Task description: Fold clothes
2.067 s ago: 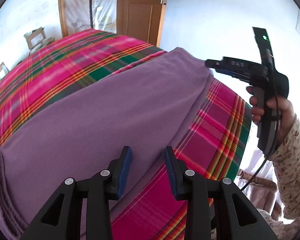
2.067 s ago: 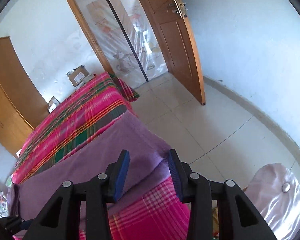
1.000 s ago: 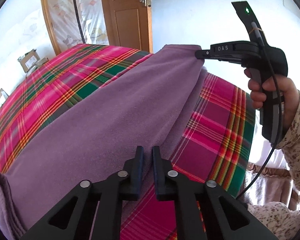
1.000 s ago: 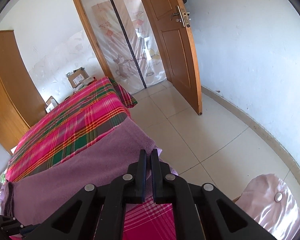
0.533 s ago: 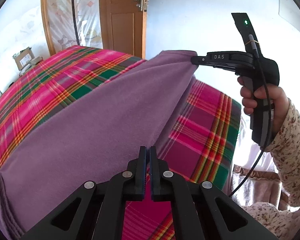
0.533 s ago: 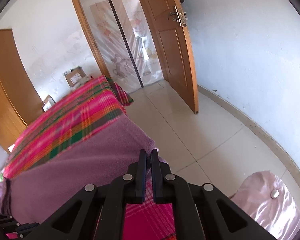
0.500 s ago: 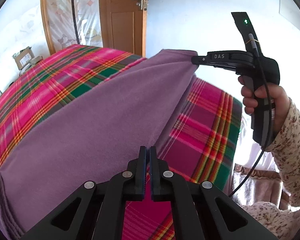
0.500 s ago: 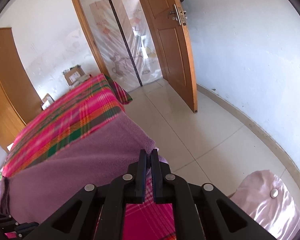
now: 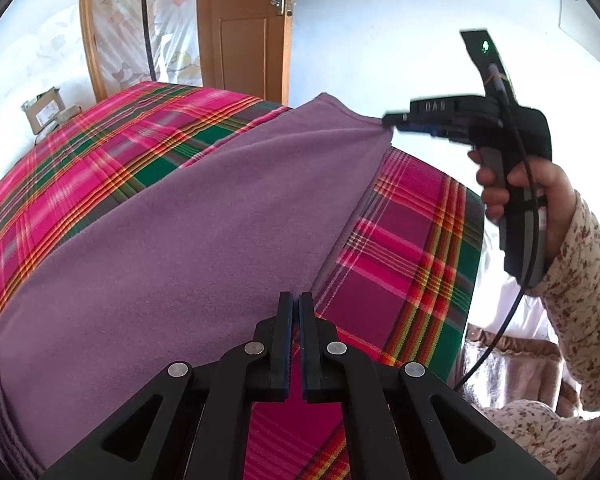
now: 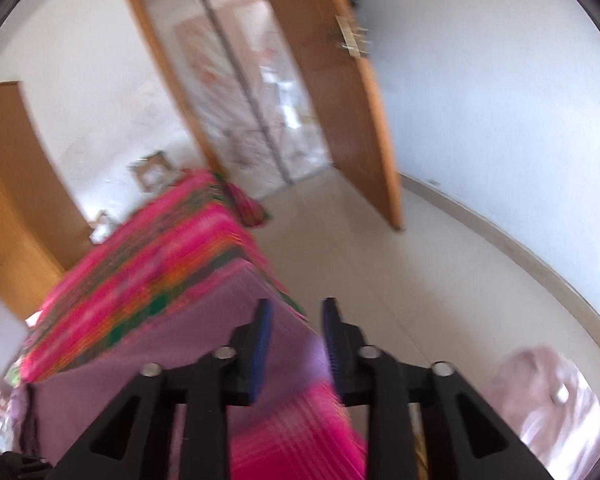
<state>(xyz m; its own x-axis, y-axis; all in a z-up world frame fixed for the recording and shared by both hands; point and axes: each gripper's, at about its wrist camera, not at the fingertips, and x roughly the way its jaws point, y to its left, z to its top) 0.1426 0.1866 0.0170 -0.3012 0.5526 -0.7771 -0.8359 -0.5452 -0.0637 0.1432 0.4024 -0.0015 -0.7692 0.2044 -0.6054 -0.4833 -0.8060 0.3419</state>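
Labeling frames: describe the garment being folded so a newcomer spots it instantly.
Find the bed with the pink-and-green plaid cover. Across it lies the purple garment, reaching its near corner. It is the only plain, unpatterned cloth on the bed.

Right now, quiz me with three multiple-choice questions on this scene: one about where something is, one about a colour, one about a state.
1. Where does the purple garment lie?
A. on the plaid bedspread
B. on the floor
C. over the door

2. What colour are the pads of the right gripper?
A. red
B. blue
C. white

3. How do the right gripper's jaws stand?
A. apart
B. shut
C. out of view

Answers:
1 A, it spreads across the plaid.
2 B, both inner faces show blue.
3 A, the right wrist view shows a gap between the fingers.
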